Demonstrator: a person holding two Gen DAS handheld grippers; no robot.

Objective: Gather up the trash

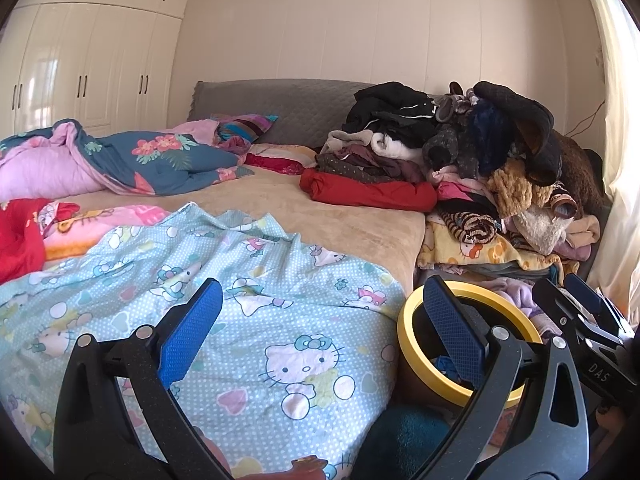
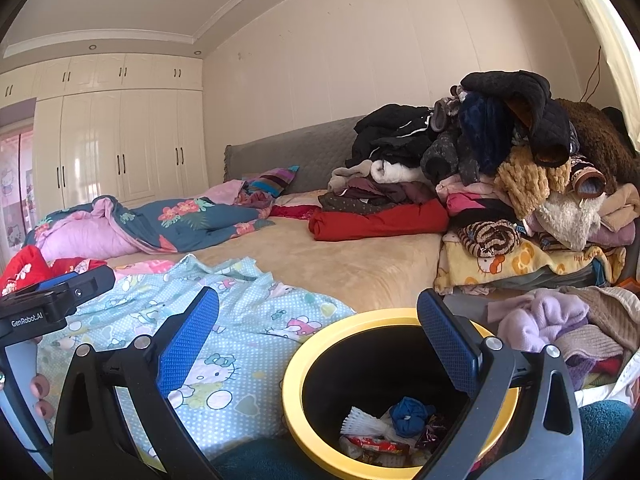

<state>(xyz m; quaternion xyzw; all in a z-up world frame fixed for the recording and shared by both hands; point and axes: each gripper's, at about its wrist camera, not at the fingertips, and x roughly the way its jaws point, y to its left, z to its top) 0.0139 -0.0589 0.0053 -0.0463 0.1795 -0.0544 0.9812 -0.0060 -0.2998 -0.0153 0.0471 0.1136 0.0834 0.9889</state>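
Bed [image 2: 360, 256]: large, tan-covered, filling both views, with a grey headboard at the far wall. Clothes heap [image 2: 520, 168]: tall mixed pile of dark jackets, fleece and a red garment on the bed's right side, spilling down toward the floor. Cartoon-print sheet [image 1: 248, 312]: pale blue, crumpled over the near end of the bed, directly ahead of the left tool. Flowered quilt [image 1: 132, 160]: blue and pink, bunched at the far left. Trash bin [image 2: 400, 396]: black with a yellow rim, standing beside the bed's near corner, just below the right tool. Contents, seen in the right wrist view: a wad of blue material [image 2: 412, 414], a white ribbed piece [image 2: 364, 424], a red wrapper [image 2: 376, 446] and smaller scraps, all lying at the bottom. Left tool [image 1: 320, 336]: jaws spread wide, nothing between the blue pads, aimed across the sheet. Right tool [image 2: 320, 340]: likewise spread and empty, poised above the bin's mouth. A person's fingertips [image 2: 40, 396] showed at the left edge of the right wrist view, around the left tool's handle. Step, as judged: a deposit appeared complete, the collected trash resting in the bin and both tools free. No loose trash was plainly visible on the bed or sheet; the next move would call for searching the bedding for remaining litter, or ending the task.
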